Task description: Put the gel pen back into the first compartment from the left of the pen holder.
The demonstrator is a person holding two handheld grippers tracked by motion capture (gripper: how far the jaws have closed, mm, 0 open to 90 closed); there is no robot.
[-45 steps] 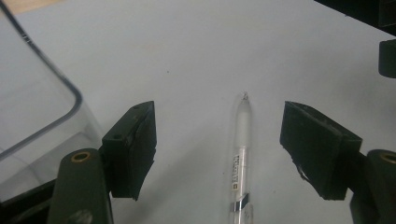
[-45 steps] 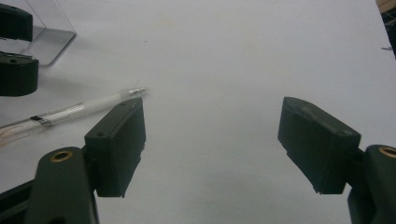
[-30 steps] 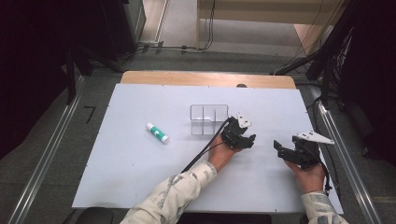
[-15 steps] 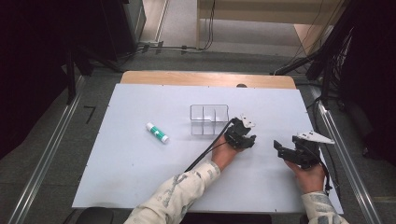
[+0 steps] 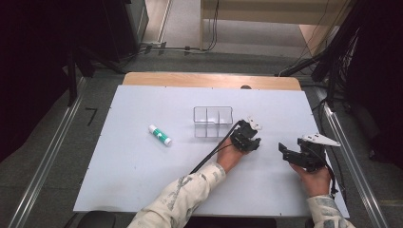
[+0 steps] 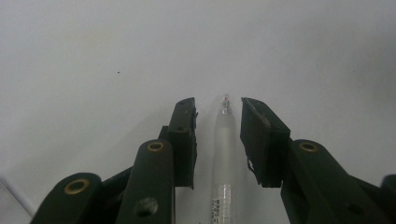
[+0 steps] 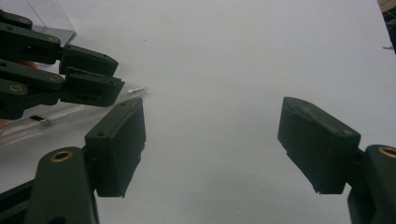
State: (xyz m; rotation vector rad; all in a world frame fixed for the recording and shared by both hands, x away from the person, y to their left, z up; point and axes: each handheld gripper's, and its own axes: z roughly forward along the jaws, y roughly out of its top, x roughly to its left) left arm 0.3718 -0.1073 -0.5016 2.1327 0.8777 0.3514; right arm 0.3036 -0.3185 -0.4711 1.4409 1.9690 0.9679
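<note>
pen — left gripper closing on it

pen (image 6: pixel 225 154) lies flat on the white table (image 5: pixel 119 185), just beside the clear tray (image 5: pixel 213 121). left gripper (image 6: pixel 218 128) straddles it, jaws just been closing, pads not yet touching — lined up for a grasp. clear barrel, metal tip. right gripper (image 7: pixel 210 140) wide open, empty, waiting nearby.

White tabletop (image 5: pixel 142 190) over a wooden board (image 5: pixel 209 80) showing along the far edge. Grey carpeted floor (image 5: pixel 47 156) around it, metal rails (image 5: pixel 43 166) on both sides. Dark cabinet (image 5: pixel 119 23) far left, cables (image 5: pixel 171 47) on floor behind. Light even, overhead.
</note>
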